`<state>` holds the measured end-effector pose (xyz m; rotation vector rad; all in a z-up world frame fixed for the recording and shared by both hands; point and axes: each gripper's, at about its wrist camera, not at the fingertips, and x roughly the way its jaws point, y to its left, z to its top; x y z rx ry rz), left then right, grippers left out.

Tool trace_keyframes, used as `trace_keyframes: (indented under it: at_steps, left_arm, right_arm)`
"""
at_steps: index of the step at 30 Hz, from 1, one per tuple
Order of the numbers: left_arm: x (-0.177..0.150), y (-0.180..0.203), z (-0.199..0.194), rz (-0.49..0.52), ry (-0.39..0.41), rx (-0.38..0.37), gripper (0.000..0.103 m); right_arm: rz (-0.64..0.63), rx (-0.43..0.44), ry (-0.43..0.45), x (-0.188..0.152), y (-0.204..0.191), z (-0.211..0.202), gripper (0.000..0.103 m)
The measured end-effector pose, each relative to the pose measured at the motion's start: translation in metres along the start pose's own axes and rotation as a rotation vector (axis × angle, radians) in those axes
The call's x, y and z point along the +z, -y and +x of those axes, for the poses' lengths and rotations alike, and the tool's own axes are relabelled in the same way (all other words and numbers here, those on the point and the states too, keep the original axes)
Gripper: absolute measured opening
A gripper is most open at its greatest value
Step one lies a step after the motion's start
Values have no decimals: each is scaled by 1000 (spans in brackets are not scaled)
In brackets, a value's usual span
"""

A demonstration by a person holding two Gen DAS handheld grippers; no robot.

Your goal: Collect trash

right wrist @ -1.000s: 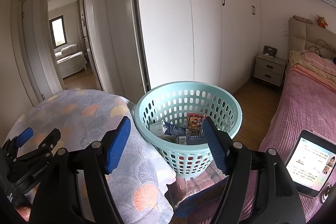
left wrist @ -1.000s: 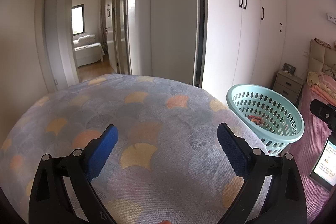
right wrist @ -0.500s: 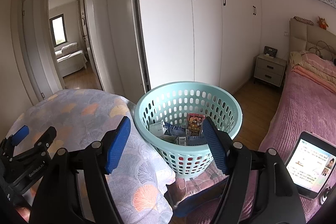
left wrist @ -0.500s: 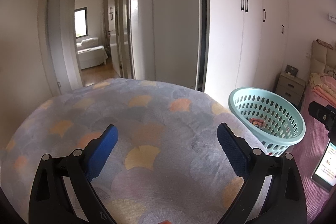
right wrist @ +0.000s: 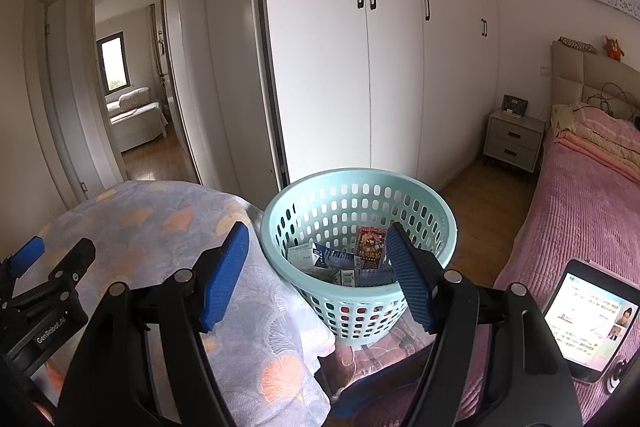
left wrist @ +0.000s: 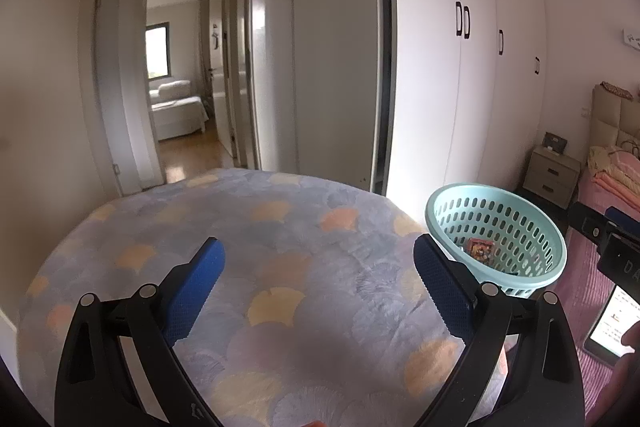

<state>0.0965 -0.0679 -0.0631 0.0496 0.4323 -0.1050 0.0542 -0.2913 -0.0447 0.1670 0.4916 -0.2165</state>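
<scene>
Trash: packets lie in basket; left gripper has lifted slightly, right gripper unmoved, both agape, empty; tabletop bare—collection apparently done.

We noted a fan-patterned cloth over a round table, white wardrobe doors behind, a nightstand beside a pink bed, and a lit tablet.

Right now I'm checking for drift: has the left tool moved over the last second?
Yes. In the right wrist view the left tool has slid slightly left across the patterned cloth, away from the basket, which has stayed put.
</scene>
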Motion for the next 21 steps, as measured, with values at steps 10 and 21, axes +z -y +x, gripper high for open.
trace_keyframes:
  at_steps: [10,21]
  left_arm:
    - [-2,-7,-8,6,11,29,92]
    - [-2,-32,-9,-35,-18,30,95]
  right_arm:
    - [-16,1,-7,-2,-9,0,67]
    - [-46,21,-15,0,-30,8,67]
